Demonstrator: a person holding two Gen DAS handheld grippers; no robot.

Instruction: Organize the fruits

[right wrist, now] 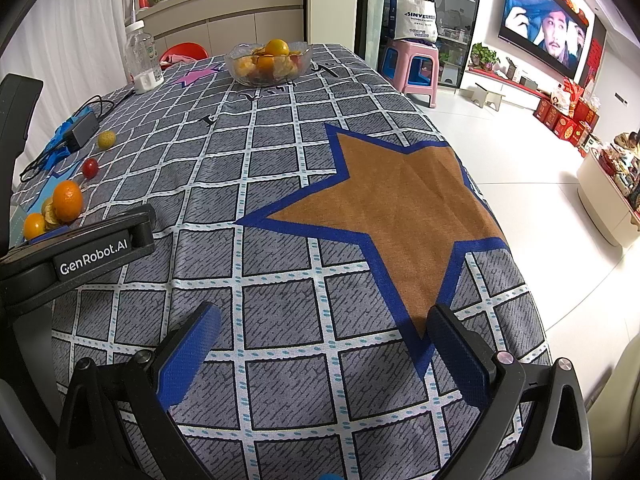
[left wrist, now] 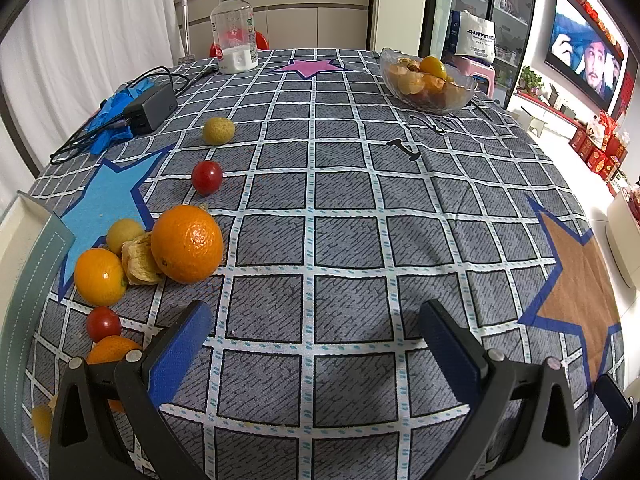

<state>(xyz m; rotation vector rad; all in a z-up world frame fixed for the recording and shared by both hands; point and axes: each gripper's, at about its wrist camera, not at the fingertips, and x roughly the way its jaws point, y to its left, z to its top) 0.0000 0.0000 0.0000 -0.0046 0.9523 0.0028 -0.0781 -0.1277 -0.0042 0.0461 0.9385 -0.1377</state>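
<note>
On the counter (left wrist: 320,200), both hand-held grippers, left (left wrist: 316,332) and right (right wrist: 324,336), gape empty; next, seemingly, the left takes the orange (left wrist: 187,243) bowlward (left wrist: 428,76)

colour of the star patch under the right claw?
Brown star with a blue border; clearest in the right wrist view.

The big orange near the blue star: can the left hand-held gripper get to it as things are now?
Probably yes. The left hand-held gripper is open and empty, and the big orange lies just ahead to its left, its near side unblocked; a husked fruit touches its far-left side.
</note>
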